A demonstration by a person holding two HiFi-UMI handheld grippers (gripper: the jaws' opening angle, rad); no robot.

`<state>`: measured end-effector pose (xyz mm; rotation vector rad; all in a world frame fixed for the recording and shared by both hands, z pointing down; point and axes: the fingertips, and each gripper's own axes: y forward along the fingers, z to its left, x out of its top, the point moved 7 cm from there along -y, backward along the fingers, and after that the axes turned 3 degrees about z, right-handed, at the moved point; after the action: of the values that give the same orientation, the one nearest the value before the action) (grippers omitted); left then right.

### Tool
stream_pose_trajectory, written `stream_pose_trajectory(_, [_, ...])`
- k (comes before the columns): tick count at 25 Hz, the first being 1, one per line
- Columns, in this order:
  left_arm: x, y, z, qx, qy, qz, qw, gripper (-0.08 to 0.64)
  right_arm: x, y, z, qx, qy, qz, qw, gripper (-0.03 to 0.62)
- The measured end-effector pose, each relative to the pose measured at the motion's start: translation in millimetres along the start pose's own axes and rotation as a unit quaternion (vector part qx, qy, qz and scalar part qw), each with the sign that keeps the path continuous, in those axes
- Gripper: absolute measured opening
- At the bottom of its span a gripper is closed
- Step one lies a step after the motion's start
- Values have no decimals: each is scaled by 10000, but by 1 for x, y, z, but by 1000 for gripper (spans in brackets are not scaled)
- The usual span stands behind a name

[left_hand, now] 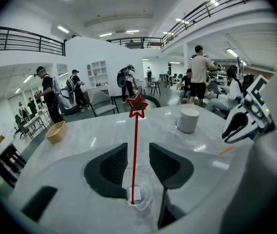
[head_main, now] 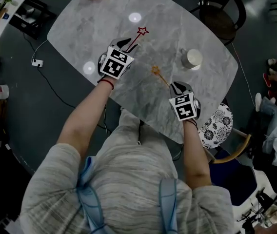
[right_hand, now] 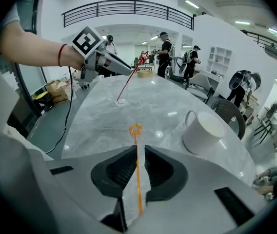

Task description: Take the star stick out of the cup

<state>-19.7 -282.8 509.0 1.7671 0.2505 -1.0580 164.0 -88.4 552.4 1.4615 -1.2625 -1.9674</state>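
Between the tongs of the left gripper runs the red star stick. Its foot is in the small clear cup, which stands on the bench just under the tongs. Its long axis goes forward along them, leaning away from the person and a little to the right. These tongs stand wide and do not touch the shaft on either side. The left hand is clearly the nearer one, with the forearm stretched forward and the gripper low over the cup.

The right gripper is well apart. Its tongs are narrow around an orange star stick, but a gap shows beside it, so they seem not to press.

I judge the coming move needs a grip on the shaft, then a pull along its lean.
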Motion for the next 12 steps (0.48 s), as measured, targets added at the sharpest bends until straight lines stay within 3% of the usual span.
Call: stream_pose_trajectory(12, [-7,22,3,283,233,621,9974,79,-8,-3,-2,-30,64,20,10000,21])
